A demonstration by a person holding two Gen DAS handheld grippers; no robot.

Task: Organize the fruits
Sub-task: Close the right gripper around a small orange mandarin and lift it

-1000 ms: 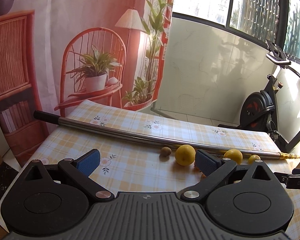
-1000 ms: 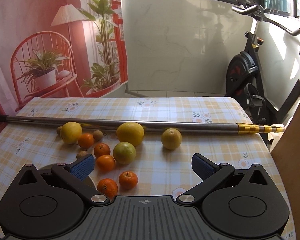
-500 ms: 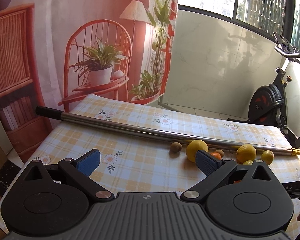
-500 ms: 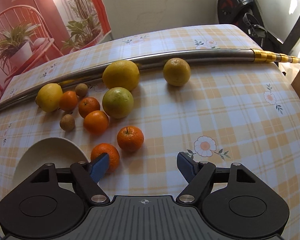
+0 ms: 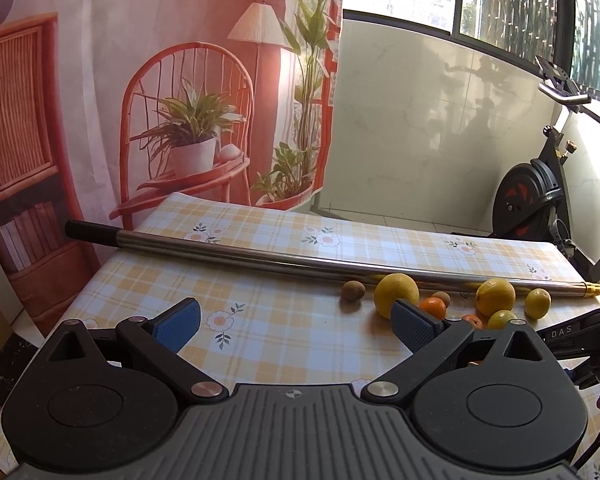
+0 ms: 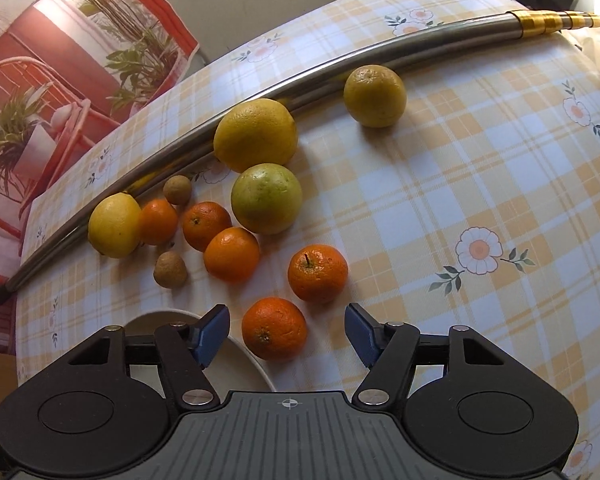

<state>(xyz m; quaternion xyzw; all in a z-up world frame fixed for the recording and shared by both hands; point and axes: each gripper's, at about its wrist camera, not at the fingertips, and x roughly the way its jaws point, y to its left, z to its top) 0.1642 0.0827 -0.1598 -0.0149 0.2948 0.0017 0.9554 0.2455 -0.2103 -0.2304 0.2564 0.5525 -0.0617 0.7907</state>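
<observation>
The right tool (image 6: 286, 332) stood wide open and held nothing; a bright orange mandarin (image 6: 274, 328) with dimpled skin lay between its fingers. A white bowl (image 6: 256, 364) touched its left finger. The left tool (image 5: 296, 326) was open too, empty above the counter (image 5: 260, 320).

Left view looks level across table (image 5: 260, 320); right view peers down close (sharing fruits (image 6: 266, 198)).

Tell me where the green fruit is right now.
In the right wrist view, the green fruit sits left of centre, just in front of the big yellow one, with tangerines at its left.
</observation>
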